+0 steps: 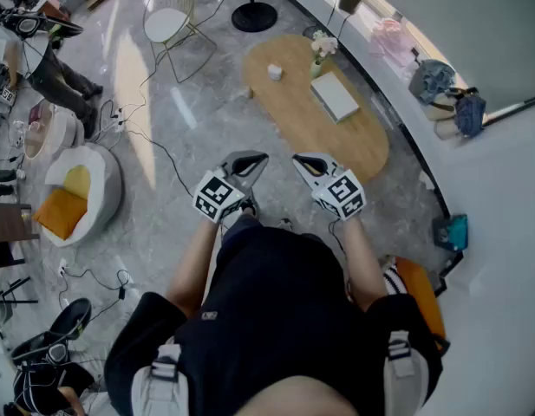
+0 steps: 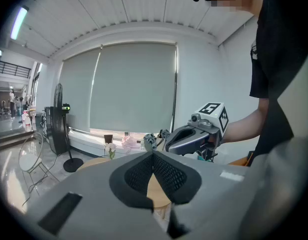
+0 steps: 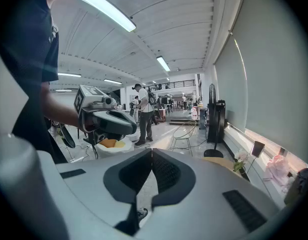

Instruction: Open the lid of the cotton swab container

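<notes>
Table (image 1: pixel 362 141) shows whole in head view, only partly behind left tongs (image 2: pixel 153 153)

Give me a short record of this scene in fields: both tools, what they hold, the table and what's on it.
left tool: jaws shut, nothing between them
right tool: jaws shut, empty, beside the left one without touching it
table: oval, wooden, standing on the floor beyond both tools
on table: small white object, possibly the swab container but too small to tell; vase of flowers; flat white box
contact: neither tool touches anything on the table
lid: opening not yet begun
nearby: wire chair, orange cushion
</notes>
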Demonstrator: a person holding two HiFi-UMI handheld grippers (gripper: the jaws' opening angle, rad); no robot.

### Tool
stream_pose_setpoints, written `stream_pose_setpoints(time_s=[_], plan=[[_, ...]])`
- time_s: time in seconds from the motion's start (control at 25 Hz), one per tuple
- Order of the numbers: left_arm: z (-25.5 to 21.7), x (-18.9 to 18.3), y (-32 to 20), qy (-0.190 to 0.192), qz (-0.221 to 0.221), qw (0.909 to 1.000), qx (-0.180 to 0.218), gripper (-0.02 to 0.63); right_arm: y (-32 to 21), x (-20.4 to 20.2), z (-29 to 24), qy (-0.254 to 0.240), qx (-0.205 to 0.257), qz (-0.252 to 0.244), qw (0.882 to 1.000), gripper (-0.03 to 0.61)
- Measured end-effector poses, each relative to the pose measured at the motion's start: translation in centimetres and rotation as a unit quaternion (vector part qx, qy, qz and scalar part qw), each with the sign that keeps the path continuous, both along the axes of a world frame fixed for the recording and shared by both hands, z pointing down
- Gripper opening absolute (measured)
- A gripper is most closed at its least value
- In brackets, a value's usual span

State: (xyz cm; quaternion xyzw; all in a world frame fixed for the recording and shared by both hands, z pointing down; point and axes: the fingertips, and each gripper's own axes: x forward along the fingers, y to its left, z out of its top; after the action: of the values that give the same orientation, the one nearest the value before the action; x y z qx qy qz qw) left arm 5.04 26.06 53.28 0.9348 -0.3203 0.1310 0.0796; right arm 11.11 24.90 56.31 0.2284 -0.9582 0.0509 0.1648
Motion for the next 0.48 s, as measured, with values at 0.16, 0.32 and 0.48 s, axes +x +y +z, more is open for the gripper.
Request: stream_pose_setpoints(time_s=[0.16, 0.32, 0.48], plan=[[0.0, -1.4, 0.8, -0.001, -0.002, 1.0, -0.005, 0.0, 0.5, -0.2, 0.0, 0.01, -0.005, 0.008, 1.0, -0.006], [0.2, -1.9, 1.0, -0.005, -0.005, 0.9999, -0.011, 0.0, 0.7, -0.3, 0.0, 0.011, -0.006, 0.005, 1.0, -0.006], [0.3, -1.9, 1.0, -0.001, -0.006, 0.9999, -0.013, 0.0, 0.7, -0.5, -0.2, 0.006, -0.006, 0.007, 1.0, -0.006]])
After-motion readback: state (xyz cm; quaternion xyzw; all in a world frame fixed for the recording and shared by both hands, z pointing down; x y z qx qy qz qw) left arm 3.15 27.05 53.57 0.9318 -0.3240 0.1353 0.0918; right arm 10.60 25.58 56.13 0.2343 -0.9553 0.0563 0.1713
